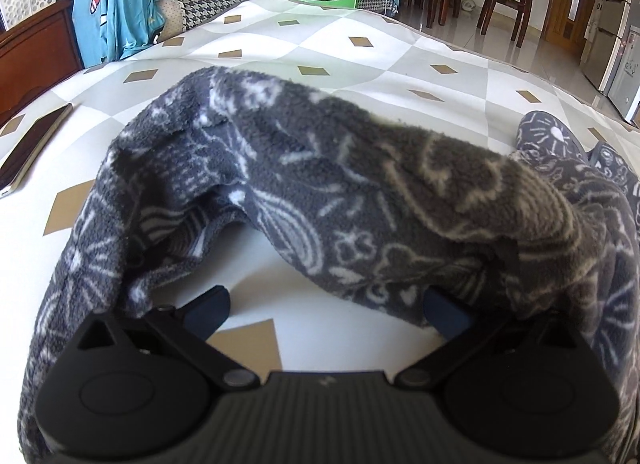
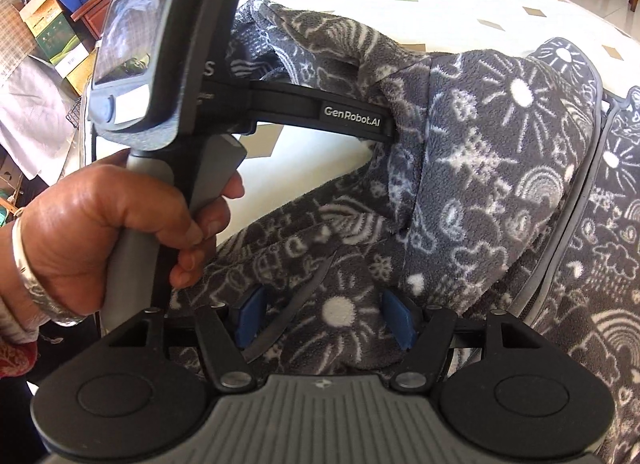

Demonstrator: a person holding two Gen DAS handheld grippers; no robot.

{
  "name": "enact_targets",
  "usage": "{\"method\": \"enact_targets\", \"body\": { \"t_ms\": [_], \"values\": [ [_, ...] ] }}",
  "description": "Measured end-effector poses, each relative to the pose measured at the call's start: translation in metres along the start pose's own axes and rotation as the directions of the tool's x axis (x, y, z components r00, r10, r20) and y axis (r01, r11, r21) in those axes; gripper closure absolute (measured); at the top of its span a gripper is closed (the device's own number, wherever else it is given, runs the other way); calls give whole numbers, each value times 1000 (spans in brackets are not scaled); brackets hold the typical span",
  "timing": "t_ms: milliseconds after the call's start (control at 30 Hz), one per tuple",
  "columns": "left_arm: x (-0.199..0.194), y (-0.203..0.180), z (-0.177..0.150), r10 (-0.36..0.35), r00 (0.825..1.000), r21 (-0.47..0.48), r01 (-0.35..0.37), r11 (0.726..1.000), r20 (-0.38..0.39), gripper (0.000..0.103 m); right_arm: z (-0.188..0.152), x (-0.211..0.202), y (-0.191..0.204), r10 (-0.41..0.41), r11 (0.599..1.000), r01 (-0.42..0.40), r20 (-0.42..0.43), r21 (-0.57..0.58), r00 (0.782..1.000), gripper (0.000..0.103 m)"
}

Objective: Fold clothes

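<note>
The right gripper (image 2: 322, 320) stands wide with grey fleece clothing (image 2: 480, 168) between its blue pads, not squeezed; the left gripper (image 1: 326, 310) is open too, with a fold draped over one finger. That fold could snag and drag the pile crooked. On the far left, a phone (image 1: 34, 144) lies on the table (image 1: 360, 48).

A: Where do the left gripper (image 2: 394, 126) fingertips end?
B: Buried in the fleece garment (image 2: 480, 168); its grip can't be judged.

A: The phone (image 1: 34, 144) left of that garment?
B: Cut off by the picture's edge.
</note>
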State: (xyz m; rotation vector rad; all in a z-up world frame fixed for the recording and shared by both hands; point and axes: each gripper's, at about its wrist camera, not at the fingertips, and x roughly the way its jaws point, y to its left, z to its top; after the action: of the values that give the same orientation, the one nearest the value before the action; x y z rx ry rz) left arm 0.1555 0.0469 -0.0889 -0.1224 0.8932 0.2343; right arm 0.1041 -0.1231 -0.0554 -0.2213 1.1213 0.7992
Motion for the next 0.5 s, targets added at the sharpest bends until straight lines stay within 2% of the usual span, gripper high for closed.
{"method": "enact_targets", "body": {
  "t_ms": [300,500],
  "values": [
    [16,-1,12,33,999,15,-33,999,40,0,0,-7,-3,6,1000,-6,4,2,1000,37],
    [25,3,24,77,996,-5,-77,997,38,0,0,-13,-4,9,1000,-9,8,-14,1000,36]
  ]
}}
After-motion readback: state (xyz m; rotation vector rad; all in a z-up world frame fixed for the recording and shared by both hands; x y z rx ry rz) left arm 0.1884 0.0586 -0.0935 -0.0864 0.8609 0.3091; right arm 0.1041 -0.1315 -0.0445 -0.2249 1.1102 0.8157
